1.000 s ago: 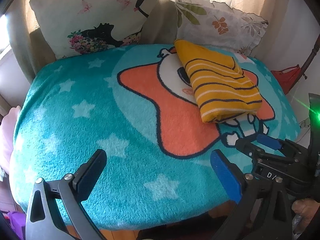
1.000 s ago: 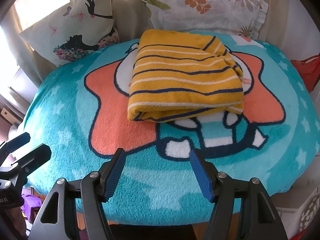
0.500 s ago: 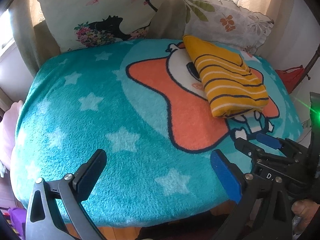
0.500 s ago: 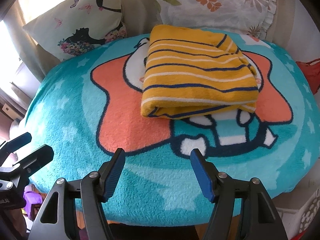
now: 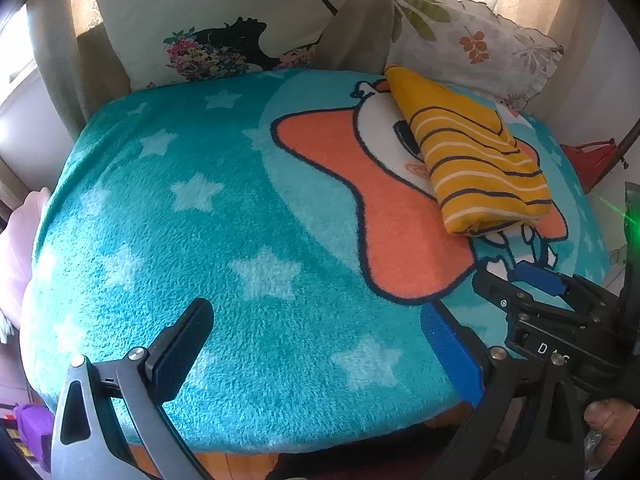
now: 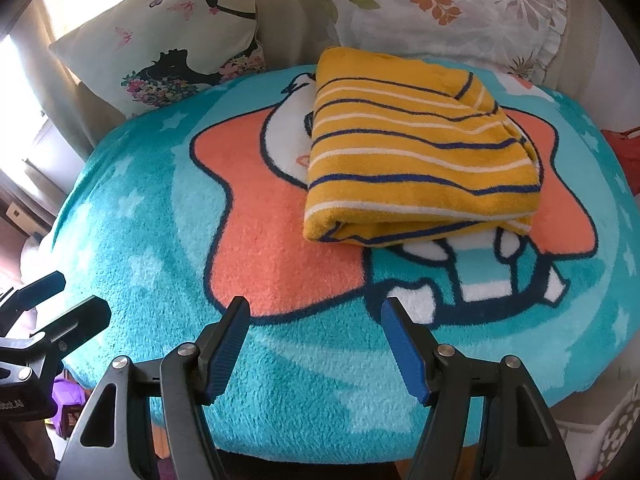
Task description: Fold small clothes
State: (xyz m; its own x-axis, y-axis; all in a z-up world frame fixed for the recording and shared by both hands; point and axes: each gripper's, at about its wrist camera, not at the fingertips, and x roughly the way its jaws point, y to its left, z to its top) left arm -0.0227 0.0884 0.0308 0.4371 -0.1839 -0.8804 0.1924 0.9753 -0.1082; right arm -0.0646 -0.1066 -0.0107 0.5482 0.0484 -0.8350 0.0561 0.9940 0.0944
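Note:
A folded yellow garment with navy and white stripes (image 6: 416,152) lies on the teal star blanket (image 6: 132,232), toward the back right; it also shows in the left wrist view (image 5: 476,164). My left gripper (image 5: 316,332) is open and empty over the blanket's near edge, well left of the garment. My right gripper (image 6: 314,328) is open and empty, just in front of the garment's folded edge without touching it. The right gripper also shows at the right of the left wrist view (image 5: 532,284), and the left gripper at the left of the right wrist view (image 6: 60,300).
A cream pillow with a black silhouette print (image 6: 176,48) and a leaf-print pillow (image 6: 440,4) lean at the back. A red thing (image 5: 588,156) lies off the right edge. A white patterned basket (image 6: 616,428) stands at lower right. A purple thing (image 5: 28,424) sits lower left.
Both grippers have shifted to the left and pulled back slightly, so the garment appears farther right in both views. Both stayed open. The garment has not moved.

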